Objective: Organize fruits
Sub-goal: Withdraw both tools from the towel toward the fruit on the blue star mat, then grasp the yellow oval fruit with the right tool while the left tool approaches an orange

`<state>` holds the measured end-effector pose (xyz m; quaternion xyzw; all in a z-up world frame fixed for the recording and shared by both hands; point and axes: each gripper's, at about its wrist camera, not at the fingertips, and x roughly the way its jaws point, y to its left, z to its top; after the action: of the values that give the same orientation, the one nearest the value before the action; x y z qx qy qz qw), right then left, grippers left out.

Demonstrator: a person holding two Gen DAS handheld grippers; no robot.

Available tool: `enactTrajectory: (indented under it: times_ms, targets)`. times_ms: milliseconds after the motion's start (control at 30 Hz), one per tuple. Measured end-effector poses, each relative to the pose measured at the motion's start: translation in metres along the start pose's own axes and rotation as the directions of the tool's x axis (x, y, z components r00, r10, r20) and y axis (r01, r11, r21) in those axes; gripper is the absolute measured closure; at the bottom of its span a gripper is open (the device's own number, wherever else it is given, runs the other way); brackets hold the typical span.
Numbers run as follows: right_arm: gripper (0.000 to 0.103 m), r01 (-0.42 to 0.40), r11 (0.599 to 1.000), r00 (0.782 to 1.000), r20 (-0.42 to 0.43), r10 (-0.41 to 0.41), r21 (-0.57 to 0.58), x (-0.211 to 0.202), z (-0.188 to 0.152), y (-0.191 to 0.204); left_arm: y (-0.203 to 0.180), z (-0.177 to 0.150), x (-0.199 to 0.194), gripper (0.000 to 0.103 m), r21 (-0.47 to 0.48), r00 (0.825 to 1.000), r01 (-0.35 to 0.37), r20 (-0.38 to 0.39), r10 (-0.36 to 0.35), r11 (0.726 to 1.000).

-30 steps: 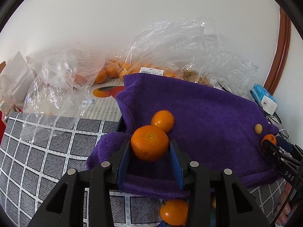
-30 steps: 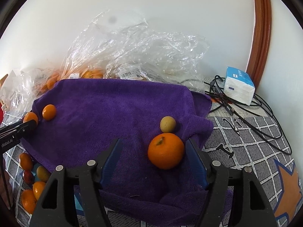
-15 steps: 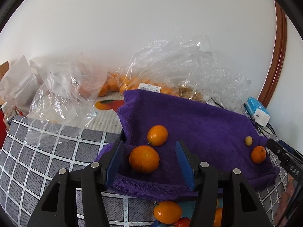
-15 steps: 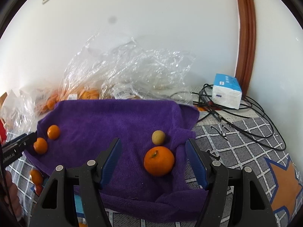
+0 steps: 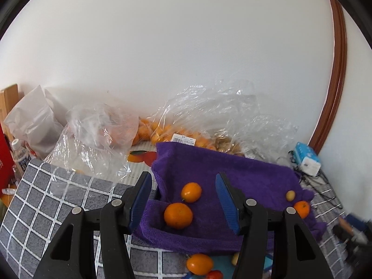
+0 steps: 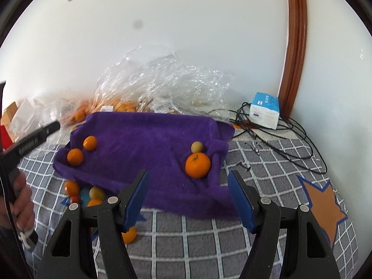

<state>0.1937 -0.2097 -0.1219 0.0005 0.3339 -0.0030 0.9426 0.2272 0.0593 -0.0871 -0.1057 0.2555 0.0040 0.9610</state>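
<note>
A purple towel lies on the checked grey cloth. Two oranges rest at its left end, and they also show in the right wrist view. An orange and a small yellow fruit rest at its right end. My left gripper is open and empty, raised just above and behind the left pair. My right gripper is open and empty, pulled back in front of the towel. Several loose fruits lie below the towel's front edge.
Crumpled clear plastic bags with several oranges lie against the white wall behind the towel. A blue and white tissue pack and black cables sit at the back right. A bottle stands at far left.
My left gripper let go of the orange it held, opened and drew back and up. My right gripper also pulled back from its orange, which stays on the towel.
</note>
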Motion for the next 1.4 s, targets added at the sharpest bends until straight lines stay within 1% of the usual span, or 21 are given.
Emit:
enactTrajectory:
  times_ms: [67, 100, 167, 200, 300, 433, 500, 567, 633, 700, 733, 767, 800, 833, 867, 900, 1000, 1200, 1267, 1333, 1400]
  targets:
    - [0.034, -0.024, 0.999, 0.999, -0.036, 0.023, -0.023, -0.002, -0.009, 0.005, 0.006, -0.001, -0.012, 0.048, -0.024, 1.000, 0.022, -0.018, -0.023, 0.999]
    - [0.034, -0.022, 0.999, 0.999, -0.047, 0.021, -0.030, -0.003, -0.013, 0.007, 0.009, -0.003, -0.017, 0.048, -0.026, 0.999, 0.020, -0.027, -0.020, 0.999]
    - [0.034, -0.020, 0.999, 0.998, -0.059, 0.017, -0.039, -0.004, -0.022, 0.012, 0.016, -0.012, -0.026, 0.048, -0.017, 0.999, 0.002, -0.046, -0.003, 1.000]
    - [0.034, -0.031, 0.999, 0.998, -0.062, 0.029, -0.038, -0.004, -0.027, 0.015, 0.020, -0.017, -0.030, 0.047, -0.007, 0.998, -0.017, -0.054, 0.016, 1.000]
    - [0.039, -0.083, 0.996, 0.994, -0.078, 0.082, -0.015, -0.003, -0.039, 0.021, 0.035, -0.036, -0.041, 0.041, 0.013, 0.995, -0.052, -0.082, 0.053, 0.999]
    - [0.047, -0.136, 0.991, 0.985, -0.106, 0.133, -0.016, 0.002, -0.054, 0.034, 0.056, -0.063, -0.050, 0.039, 0.011, 0.988, -0.080, -0.133, 0.080, 0.997]
    - [0.047, -0.166, 0.986, 0.980, -0.114, 0.162, -0.023, 0.005, -0.061, 0.043, 0.063, -0.075, -0.054, 0.038, 0.007, 0.986, -0.085, -0.146, 0.085, 0.996]
    - [0.047, -0.180, 0.983, 0.976, -0.128, 0.174, -0.033, 0.010, -0.066, 0.050, 0.070, -0.085, -0.056, 0.037, -0.012, 0.984, -0.076, -0.160, 0.074, 0.997]
    - [0.047, -0.193, 0.980, 0.968, -0.170, 0.183, -0.046, 0.020, -0.071, 0.058, 0.075, -0.093, -0.057, 0.036, -0.029, 0.984, -0.064, -0.166, 0.058, 0.998]
    - [0.047, -0.193, 0.980, 0.967, -0.178, 0.181, -0.055, 0.028, -0.072, 0.062, 0.080, -0.102, -0.056, 0.036, -0.049, 0.985, -0.048, -0.169, 0.039, 0.998]
    - [0.047, -0.190, 0.980, 0.968, -0.180, 0.177, -0.061, 0.031, -0.073, 0.063, 0.081, -0.103, -0.054, 0.036, -0.060, 0.982, -0.045, -0.188, 0.033, 0.997]
    - [0.047, -0.185, 0.980, 0.968, -0.186, 0.170, -0.066, 0.034, -0.074, 0.065, 0.082, -0.103, -0.054, 0.036, -0.071, 0.982, -0.036, -0.189, 0.022, 0.997]
    - [0.051, -0.182, 0.981, 0.966, -0.197, 0.166, -0.068, 0.038, -0.075, 0.066, 0.082, -0.102, -0.054, 0.036, -0.081, 0.984, -0.032, -0.176, 0.017, 0.996]
    - [0.056, -0.190, 0.980, 0.963, -0.208, 0.172, -0.067, 0.041, -0.076, 0.066, 0.082, -0.103, -0.055, 0.036, -0.087, 0.985, -0.034, -0.172, 0.019, 0.996]
    - [0.059, -0.200, 0.978, 0.958, -0.221, 0.182, -0.063, 0.043, -0.077, 0.066, 0.082, -0.104, -0.054, 0.036, -0.089, 0.983, -0.035, -0.181, 0.018, 0.995]
    - [0.061, -0.200, 0.978, 0.959, -0.217, 0.183, -0.061, 0.043, -0.077, 0.065, 0.081, -0.105, -0.053, 0.037, -0.090, 0.981, -0.032, -0.195, 0.014, 0.995]
    - [0.061, -0.205, 0.978, 0.958, -0.212, 0.191, -0.044, 0.043, -0.077, 0.061, 0.081, -0.107, -0.048, 0.037, -0.096, 0.976, -0.033, -0.219, 0.011, 0.995]
    - [0.061, -0.212, 0.977, 0.963, -0.170, 0.208, -0.003, 0.035, -0.078, 0.052, 0.086, -0.109, -0.049, 0.037, -0.135, 0.977, -0.016, -0.212, -0.013, 0.991]
    - [0.061, -0.210, 0.978, 0.965, -0.156, 0.210, 0.013, 0.033, -0.077, 0.047, 0.083, -0.109, -0.050, 0.038, -0.116, 0.977, -0.013, -0.213, -0.012, 0.993]
    - [0.061, -0.195, 0.981, 0.970, -0.144, 0.196, 0.018, 0.032, -0.076, 0.043, 0.080, -0.108, -0.050, 0.038, -0.088, 0.977, -0.012, -0.215, -0.007, 0.996]
    - [0.061, -0.154, 0.988, 0.980, -0.127, 0.154, 0.008, 0.028, -0.075, 0.036, 0.081, -0.108, -0.048, 0.038, -0.089, 0.975, -0.006, -0.222, -0.014, 0.996]
